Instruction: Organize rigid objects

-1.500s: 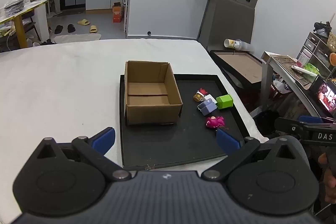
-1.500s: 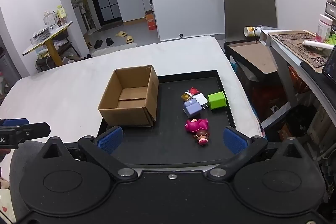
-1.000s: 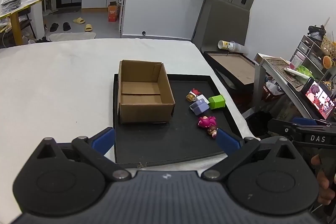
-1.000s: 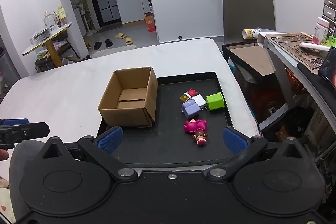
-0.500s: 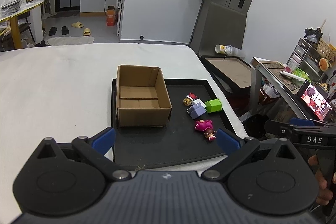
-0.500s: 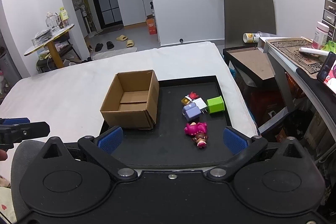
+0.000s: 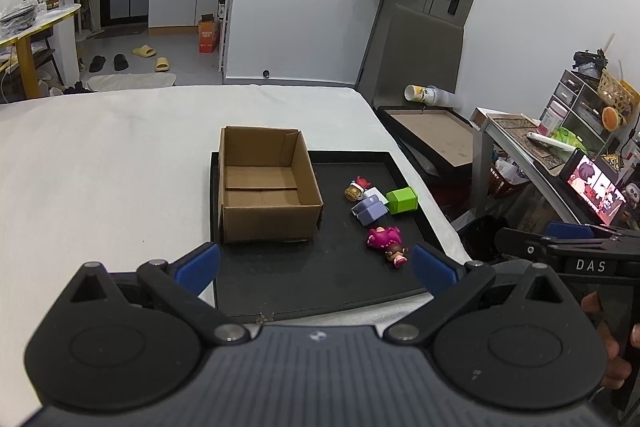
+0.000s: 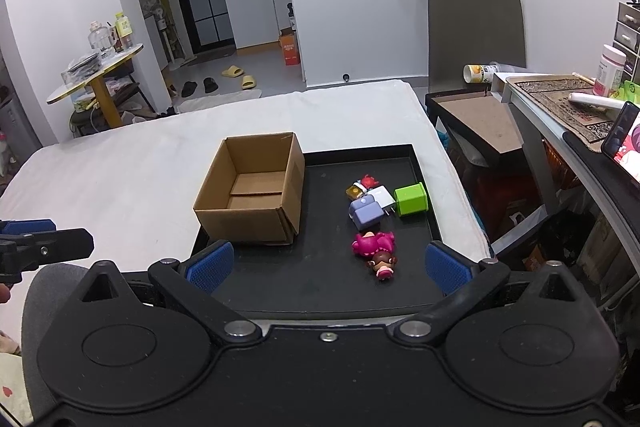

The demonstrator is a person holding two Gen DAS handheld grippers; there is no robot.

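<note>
Bare tray [image 8: 320, 283] before doll [image 8: 374, 247]

Left gripper [image 7: 315, 263] pulled back and up from the tray [image 7: 304, 287]; right gripper [image 8: 327, 263] backed off slightly; objects unmoved.

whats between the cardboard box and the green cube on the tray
In the right wrist view, between the cardboard box and green cube: bare black tray, then a white block touching the cube.

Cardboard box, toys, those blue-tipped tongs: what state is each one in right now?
Cardboard box: open-topped, empty, upright on the black tray.
Pink doll: lying on its side.
Green cube: on the tray, untouched.
Lavender block: touching the white charger.
Left tongs: open, empty.
Right tongs: open, empty.
</note>
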